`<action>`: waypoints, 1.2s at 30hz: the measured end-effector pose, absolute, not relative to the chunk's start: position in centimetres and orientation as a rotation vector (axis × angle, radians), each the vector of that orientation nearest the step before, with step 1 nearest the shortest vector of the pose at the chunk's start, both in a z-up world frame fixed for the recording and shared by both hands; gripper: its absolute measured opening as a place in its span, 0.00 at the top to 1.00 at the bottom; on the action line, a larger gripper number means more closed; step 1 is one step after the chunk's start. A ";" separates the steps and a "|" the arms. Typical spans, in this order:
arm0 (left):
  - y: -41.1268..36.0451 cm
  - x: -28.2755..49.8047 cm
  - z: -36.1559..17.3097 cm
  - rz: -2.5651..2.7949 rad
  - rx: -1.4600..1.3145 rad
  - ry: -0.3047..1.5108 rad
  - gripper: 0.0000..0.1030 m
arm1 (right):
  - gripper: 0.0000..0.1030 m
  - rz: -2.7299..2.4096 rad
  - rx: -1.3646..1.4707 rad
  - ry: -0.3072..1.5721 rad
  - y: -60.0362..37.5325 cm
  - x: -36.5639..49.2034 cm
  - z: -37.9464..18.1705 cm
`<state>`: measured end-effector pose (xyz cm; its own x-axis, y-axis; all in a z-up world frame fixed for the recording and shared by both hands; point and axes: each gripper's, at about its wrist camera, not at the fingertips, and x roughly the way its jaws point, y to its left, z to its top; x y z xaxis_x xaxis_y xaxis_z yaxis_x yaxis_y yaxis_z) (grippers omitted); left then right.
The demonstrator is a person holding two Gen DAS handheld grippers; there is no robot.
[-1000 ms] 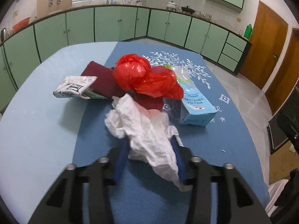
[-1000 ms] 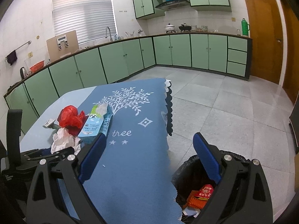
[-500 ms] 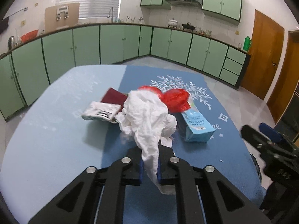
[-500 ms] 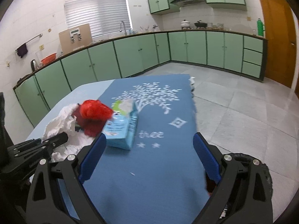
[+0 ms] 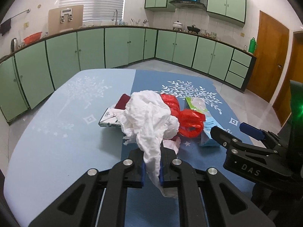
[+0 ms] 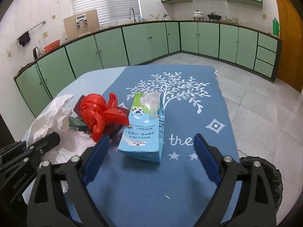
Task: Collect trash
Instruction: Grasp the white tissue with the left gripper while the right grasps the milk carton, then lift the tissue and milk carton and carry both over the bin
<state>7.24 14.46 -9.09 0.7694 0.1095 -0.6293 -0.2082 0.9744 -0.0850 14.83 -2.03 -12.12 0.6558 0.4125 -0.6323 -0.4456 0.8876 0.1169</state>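
On the table (image 6: 121, 198) the milk carton (image 6: 144, 130) lies right of the plastic bag (image 6: 98, 113) (touching it); crumpled tissue (image 6: 51, 117) further left, bin (image 6: 265, 172) off the table's right edge.

Black bin (image 6: 265, 172) cut by frame edge; dark red packet (image 5: 124, 101) mostly hidden, maybe pouch.

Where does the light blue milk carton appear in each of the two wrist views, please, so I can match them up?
Left wrist view: the milk carton lies right of centre, largely hidden behind the red plastic bag.
Right wrist view: the carton lies at centre, ahead of the open right gripper.
Shared landmark: the white tree print on the blue cloth, just beyond the carton.
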 end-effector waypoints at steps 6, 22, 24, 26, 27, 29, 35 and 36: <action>14.8 7.2 -9.7 0.175 -0.166 0.691 0.90 | 0.22 0.494 -0.070 0.755 -1.1 15.5 -12.8; 15.1 7.9 -9.4 0.156 -0.175 0.689 0.90 | 0.56 0.489 -0.098 0.820 -0.9 16.4 -13.6; 15.1 7.8 -9.2 0.153 -0.175 0.683 0.90 | 0.56 0.488 -0.092 0.813 -1.4 16.1 -13.2; 14.9 7.7 -9.0 0.149 -0.174 0.679 0.90 | 0.56 0.485 -0.082 0.807 -2.0 16.0 -12.9; 14.8 7.7 -8.9 0.146 -0.174 0.676 0.90 | 0.56 0.483 -0.076 0.801 -2.4 15.7 -12.6; 14.6 7.6 -8.6 0.135 -0.173 0.671 0.90 | 0.56 0.481 -0.067 0.790 -3.1 15.4 -12.0; 13.5 7.3 -7.4 0.103 -0.174 0.655 0.90 | 0.56 0.483 -0.037 0.757 -4.8 14.5 -10.3; 13.4 7.2 -7.3 0.097 -0.175 0.655 0.90 | 0.56 0.484 -0.038 0.752 -5.1 14.3 -10.1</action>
<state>7.20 13.42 -7.31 0.7893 0.0346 -0.6131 -0.1449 0.9807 -0.1313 14.28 -5.06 -10.07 0.6264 0.4084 -0.6640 -0.4352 0.8899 0.1367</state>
